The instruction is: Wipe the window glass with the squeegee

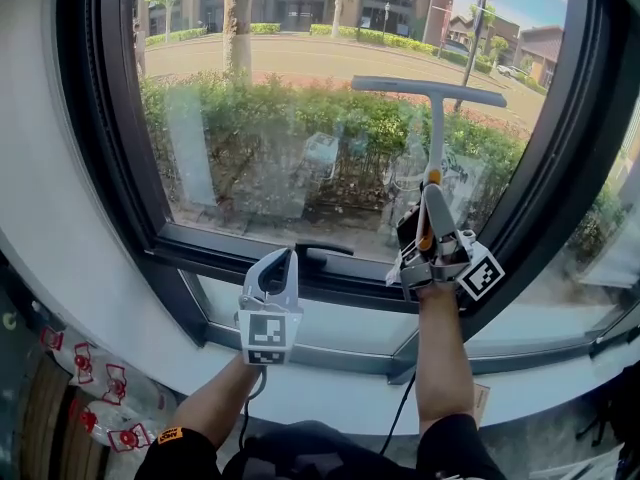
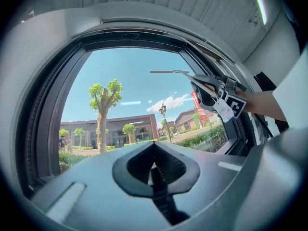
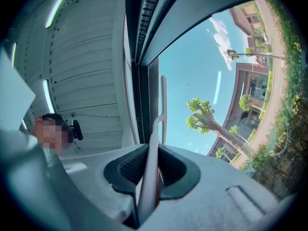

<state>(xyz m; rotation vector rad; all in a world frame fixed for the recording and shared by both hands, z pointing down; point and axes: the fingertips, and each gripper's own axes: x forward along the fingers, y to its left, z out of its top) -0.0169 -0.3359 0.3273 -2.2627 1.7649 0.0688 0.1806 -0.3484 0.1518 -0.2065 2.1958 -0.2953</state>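
Window cleaning in hand: my left claw (image 1: 279, 265) hangs idle just above the white sill (image 1: 330, 383), its jaws drawn together on nothing, its tip close to the dark latch handle (image 1: 325, 252) on the lower frame. Beside it, my right claw (image 1: 430, 220) is clamped on the shaft of the squeegee (image 1: 437, 133), which rises between the jaws and runs up the pane. Its pale blade (image 1: 428, 89) lies crosswise high on the right half of the window glass (image 1: 250, 138), apparently against it, though contact cannot be confirmed. Pale, hazy patches show across the lower and left parts of the pane; whether they are film or reflection I cannot tell. By my reading the job is at an early stage: the blade is set for a pull down the right side, with the left half yet to be covered. Beyond the glass, a hedge (image 1: 300, 108), a road and buildings sit in bright sun.
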